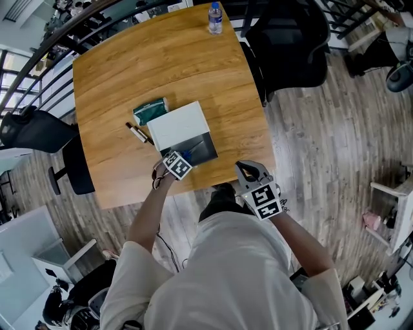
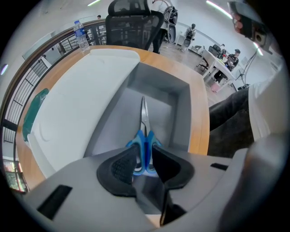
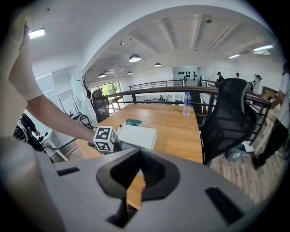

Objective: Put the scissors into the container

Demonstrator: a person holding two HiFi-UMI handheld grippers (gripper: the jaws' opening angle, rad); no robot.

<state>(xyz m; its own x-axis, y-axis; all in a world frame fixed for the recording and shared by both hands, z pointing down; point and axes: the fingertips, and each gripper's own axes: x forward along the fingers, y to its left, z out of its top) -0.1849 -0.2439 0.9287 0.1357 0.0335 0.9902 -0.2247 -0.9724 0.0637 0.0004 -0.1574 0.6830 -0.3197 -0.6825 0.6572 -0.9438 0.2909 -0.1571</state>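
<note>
The left tongs [image 2: 144, 156] point down into the open end of the container [image 2: 179, 106] at the middle of the left gripper view. Their jaws are parted, with the blue handles of the scissors [image 2: 143, 138] between them, and the pads do not plainly press. The steel blades run up the frame inside the grey hollow. A white cover [image 2: 77, 104] closes the rest of the container, to the left.

In the head view, the right tongs [image 1: 248, 173] hang off the near edge of the table [image 1: 129, 71], closed on nothing. Beyond the container lie a pen [image 1: 137, 133] and a green packet [image 1: 150, 109]. A water bottle [image 1: 215, 18] stands at the far edge.
</note>
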